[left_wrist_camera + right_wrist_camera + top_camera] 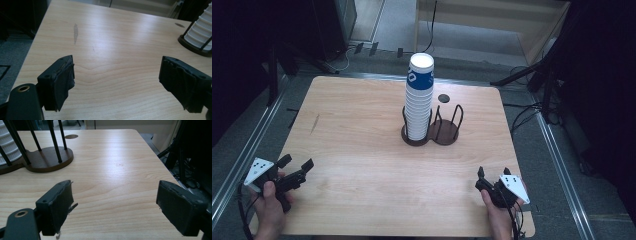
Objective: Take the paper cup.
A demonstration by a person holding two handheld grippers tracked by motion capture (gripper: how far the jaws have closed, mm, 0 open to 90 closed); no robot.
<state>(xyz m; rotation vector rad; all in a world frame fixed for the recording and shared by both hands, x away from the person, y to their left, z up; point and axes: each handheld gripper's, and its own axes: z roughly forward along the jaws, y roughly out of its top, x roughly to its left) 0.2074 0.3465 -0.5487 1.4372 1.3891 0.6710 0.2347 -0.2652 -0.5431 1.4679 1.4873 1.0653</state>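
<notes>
Well ahead of both wide-open, empty hand-held grippers, left (pixel 294 168) and right (pixel 493 181), the cup stack (pixel 419 97) stands untouched in its holder (pixel 446 131) on the worktop (pixel 362 150), so nothing looks started.

tall cup stack (pixel 419 95) in holder (pixel 432 134) on table (pixel 362 150)

Your light wood-grain table (pixel 362 150) carries a white ribbed cup stack (pixel 419 100) topped by a blue-banded cup (pixel 420 75), set in a dark brown holder (pixel 447 134) with black rods; at seven and five o'clock, your black grippers bear grey dotted plates.
</notes>
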